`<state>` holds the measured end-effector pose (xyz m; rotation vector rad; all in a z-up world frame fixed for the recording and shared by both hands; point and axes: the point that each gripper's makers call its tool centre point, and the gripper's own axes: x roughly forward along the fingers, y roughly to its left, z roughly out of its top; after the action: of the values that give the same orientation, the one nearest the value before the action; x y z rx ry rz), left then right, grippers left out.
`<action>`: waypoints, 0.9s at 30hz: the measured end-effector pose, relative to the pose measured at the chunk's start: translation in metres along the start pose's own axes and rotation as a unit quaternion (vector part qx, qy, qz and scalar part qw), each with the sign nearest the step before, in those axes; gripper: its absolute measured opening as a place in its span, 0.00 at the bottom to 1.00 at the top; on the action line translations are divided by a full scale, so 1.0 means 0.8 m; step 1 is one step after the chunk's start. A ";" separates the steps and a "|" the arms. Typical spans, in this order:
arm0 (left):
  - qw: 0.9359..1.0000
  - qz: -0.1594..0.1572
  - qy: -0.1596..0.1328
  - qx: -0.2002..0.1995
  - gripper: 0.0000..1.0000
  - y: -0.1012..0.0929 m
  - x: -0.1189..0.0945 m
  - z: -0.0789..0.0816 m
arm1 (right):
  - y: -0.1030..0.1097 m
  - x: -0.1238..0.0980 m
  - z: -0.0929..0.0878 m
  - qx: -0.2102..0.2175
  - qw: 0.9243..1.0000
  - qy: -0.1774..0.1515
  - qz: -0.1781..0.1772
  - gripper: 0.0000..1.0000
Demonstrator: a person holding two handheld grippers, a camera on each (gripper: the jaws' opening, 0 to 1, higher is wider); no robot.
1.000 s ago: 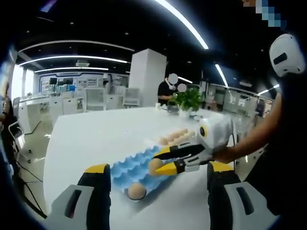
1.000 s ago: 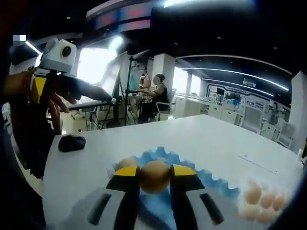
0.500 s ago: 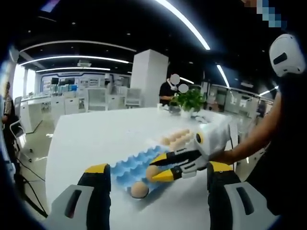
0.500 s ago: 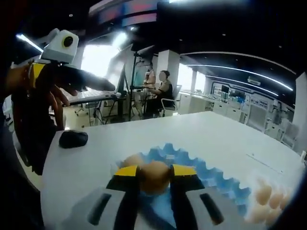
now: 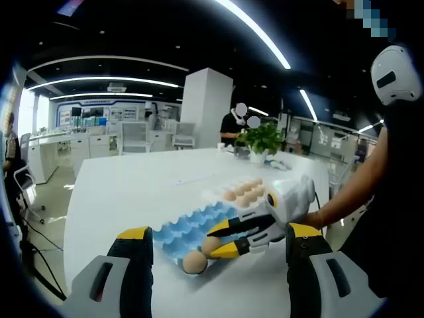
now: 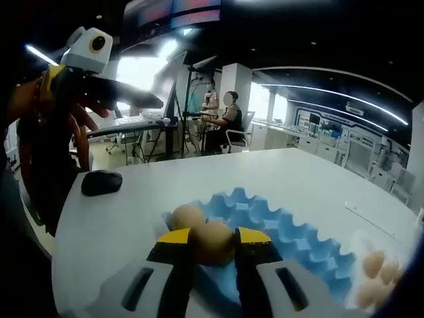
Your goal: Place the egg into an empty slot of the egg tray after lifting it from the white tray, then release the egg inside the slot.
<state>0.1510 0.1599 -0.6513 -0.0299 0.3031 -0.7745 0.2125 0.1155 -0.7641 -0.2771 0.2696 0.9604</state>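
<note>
The right gripper [image 6: 212, 240] has its two yellow-tipped fingers [image 6: 173, 240] clamped on the egg [image 6: 213, 240], one on each side, so the egg sits exactly between them and stands a little forward of their tips. Directly under and ahead of the fingers lies the blue egg tray [image 6: 291, 232] on the white worktop [image 6: 298, 179]. In the left gripper view the same right gripper [image 5: 228, 240] comes in from the right with the egg [image 5: 211, 245] low over the near end of the egg tray [image 5: 182, 232], and I judge the egg to be just above a slot or already touching it; I cannot tell which. A second egg [image 6: 187, 215] is already seated in a slot just beyond the left finger and very close to the held one, so the free slot must be the one under the fingers, not the one to their left. The long axis of the held egg seems to run across the fingers, but it is partly hidden. The white tray [image 6: 374, 278] with the other eggs lies well off to the right of the fingers. The left gripper [image 5: 218, 238] is farther from the egg tray and holds nothing, its fingers wide apart. A black mouse [image 6: 101, 182] rests on the worktop far to the left.
</note>
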 end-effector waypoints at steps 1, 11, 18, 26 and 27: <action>1.000 0.000 0.000 0.000 0.83 0.000 0.000 0.000 | 0.000 0.000 0.000 0.000 1.000 -0.001 0.000 0.24; 1.000 -0.002 0.003 0.000 0.82 -0.001 0.002 0.000 | 0.002 0.002 0.000 -0.019 1.000 -0.007 0.007 0.26; 1.000 0.001 0.002 -0.001 0.83 0.000 0.003 0.001 | 0.005 -0.002 -0.001 0.003 0.999 -0.033 0.014 0.49; 1.000 -0.001 0.006 -0.003 0.83 0.002 0.004 -0.004 | 0.000 -0.012 0.034 0.009 0.993 -0.116 0.007 0.88; 1.000 -0.002 0.006 -0.002 0.83 0.002 0.004 -0.004 | 0.002 -0.014 0.033 0.021 0.993 -0.114 0.017 0.89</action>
<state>0.1534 0.1586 -0.6557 -0.0292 0.3166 -0.7778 0.2077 0.1174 -0.7359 -0.1216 0.0848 1.0091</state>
